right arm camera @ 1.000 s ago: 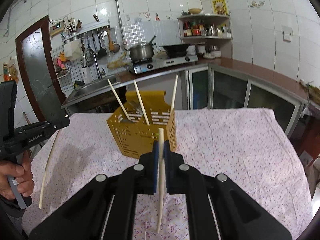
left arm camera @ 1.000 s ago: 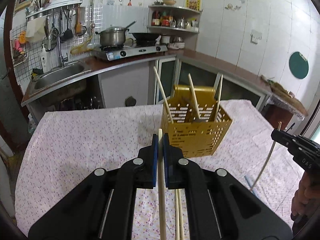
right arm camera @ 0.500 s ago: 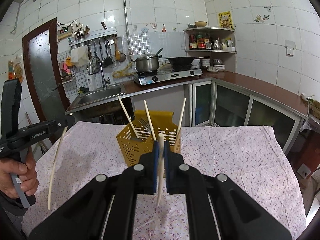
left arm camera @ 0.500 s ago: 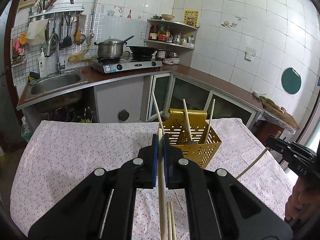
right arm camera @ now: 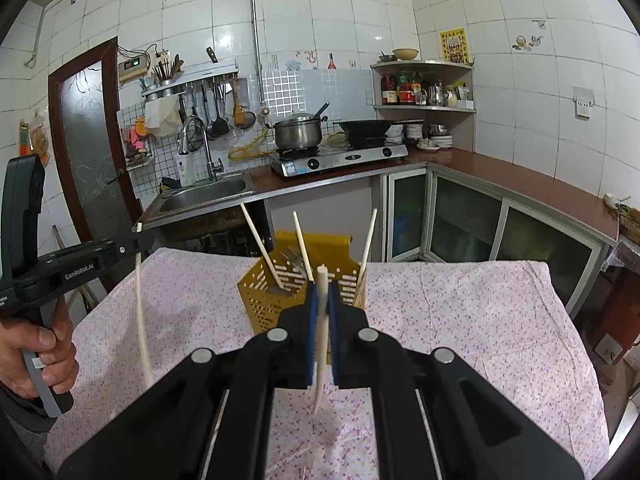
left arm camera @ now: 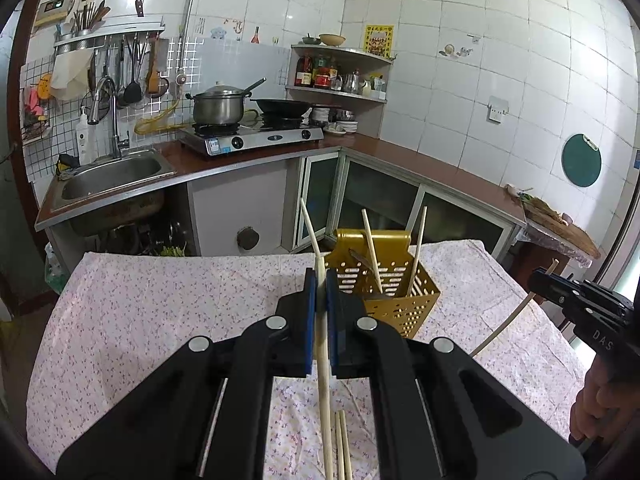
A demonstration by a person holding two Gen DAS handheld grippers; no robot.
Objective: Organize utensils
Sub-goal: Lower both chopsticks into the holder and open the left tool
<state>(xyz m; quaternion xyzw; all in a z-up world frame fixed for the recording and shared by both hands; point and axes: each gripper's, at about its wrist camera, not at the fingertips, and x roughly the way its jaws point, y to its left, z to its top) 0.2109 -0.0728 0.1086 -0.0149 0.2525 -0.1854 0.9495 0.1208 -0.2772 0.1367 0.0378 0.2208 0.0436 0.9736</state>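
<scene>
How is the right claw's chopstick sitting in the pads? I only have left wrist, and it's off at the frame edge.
Observer: The right claw is shut on the right-hand chopstick near its top. A short stub shows above the pads, and the rest hangs below them.
Operator: And mine, side-on?
Observer: The left claw pinches the left-hand chopstick close to its top end. The long part hangs almost straight down, slightly bowed.
Operator: What's the dark metal thing in the yellow holder?
Observer: It looks like a fork, tines up, standing among the three chopsticks in there.
</scene>
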